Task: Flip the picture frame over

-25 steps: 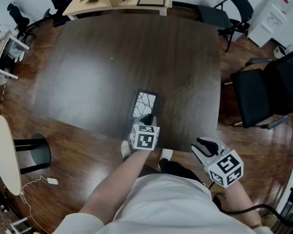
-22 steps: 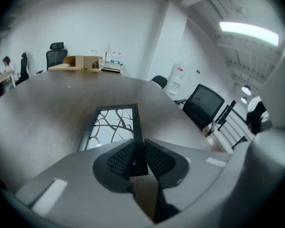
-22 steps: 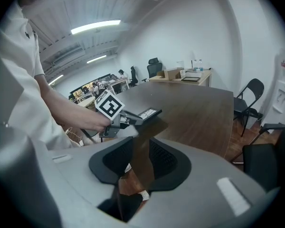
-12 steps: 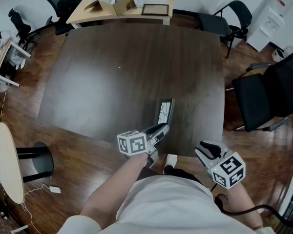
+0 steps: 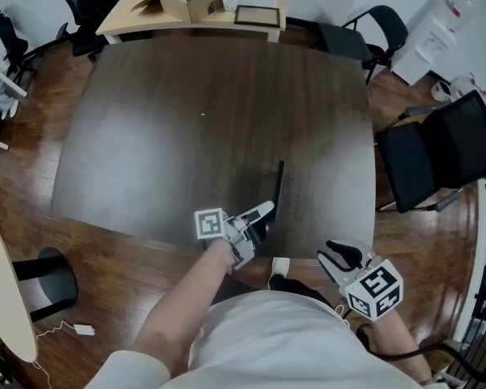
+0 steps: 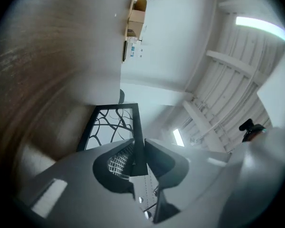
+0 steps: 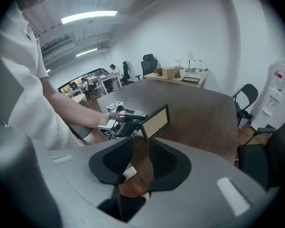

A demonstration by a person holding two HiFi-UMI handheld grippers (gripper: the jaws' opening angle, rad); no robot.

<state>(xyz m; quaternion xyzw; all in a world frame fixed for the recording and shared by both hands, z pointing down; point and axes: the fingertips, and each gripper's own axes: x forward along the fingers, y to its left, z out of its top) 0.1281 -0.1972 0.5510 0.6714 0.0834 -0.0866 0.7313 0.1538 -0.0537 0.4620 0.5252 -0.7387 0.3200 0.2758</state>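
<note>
The picture frame (image 5: 279,191) stands on its edge over the near part of the dark wooden table (image 5: 186,120), thin and black from above. My left gripper (image 5: 266,212) is shut on its near rim. In the left gripper view the black branch picture (image 6: 109,126) faces left, with the jaws pressed on the frame's border (image 6: 138,148). The right gripper view shows the frame's brown back (image 7: 156,121) and the left gripper (image 7: 127,116) holding it. My right gripper (image 5: 340,256) hangs off the table's near right edge, open (image 7: 141,158), nothing between its jaws.
Black office chairs (image 5: 437,156) stand to the right of the table. A light wooden desk (image 5: 146,10) at the far end carries cardboard boxes and another frame (image 5: 255,14). A round white table (image 5: 0,290) sits at the left. The floor is wood.
The frame lay flat, picture up, a second ago; my left gripper has lifted it and rolled it onto its edge. The right gripper has shifted slightly by the table's edge.
</note>
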